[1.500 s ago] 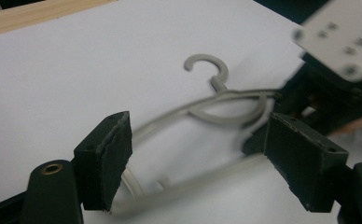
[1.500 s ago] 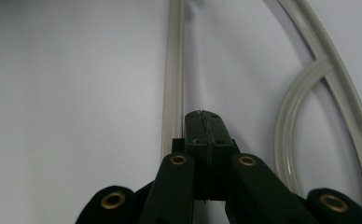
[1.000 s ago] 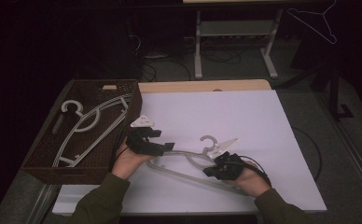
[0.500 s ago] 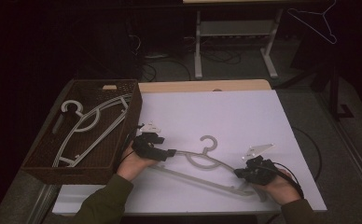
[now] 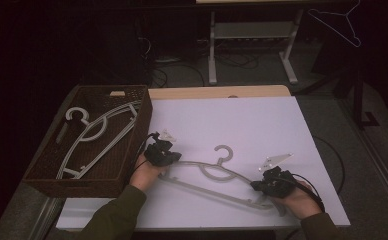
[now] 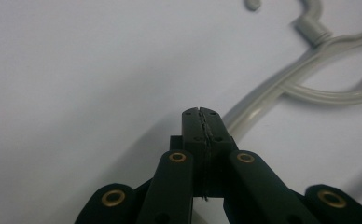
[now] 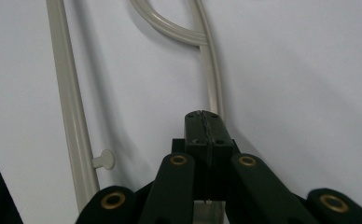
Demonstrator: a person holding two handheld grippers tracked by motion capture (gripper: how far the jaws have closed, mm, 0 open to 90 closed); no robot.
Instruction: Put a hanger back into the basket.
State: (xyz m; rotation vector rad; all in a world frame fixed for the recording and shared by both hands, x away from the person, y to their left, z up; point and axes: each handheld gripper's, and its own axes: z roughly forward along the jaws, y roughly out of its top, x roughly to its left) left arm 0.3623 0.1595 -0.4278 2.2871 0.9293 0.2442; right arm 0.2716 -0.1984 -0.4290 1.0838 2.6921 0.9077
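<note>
— At the left of the high view, what do we have?

— A brown wicker basket at the surface's left edge, with at least two pale hangers lying inside it. Just beside it, our left gripper has come down onto the left arm of the grey plastic hanger that lies flat on the white surface.

— And its jaws?

— They have just been closing. In the left gripper view they stand pressed together, and the hanger's arm runs up to them and passes behind their tips. Whether it is truly pinched, we cannot tell from here.

— Moving right?

— The hanger's hook points away from us, mid-surface. At the far end, our right gripper sits over the hanger's right arm, having slid outward along it from a second ago. In the right gripper view its jaws are pressed together too, the thin rail ending at them; again the pinch itself is hidden.

— What does that mean for the work?

— We judge that both ends are now taken, so the hanger looks ready to be lifted, most likely towards the basket.
</note>
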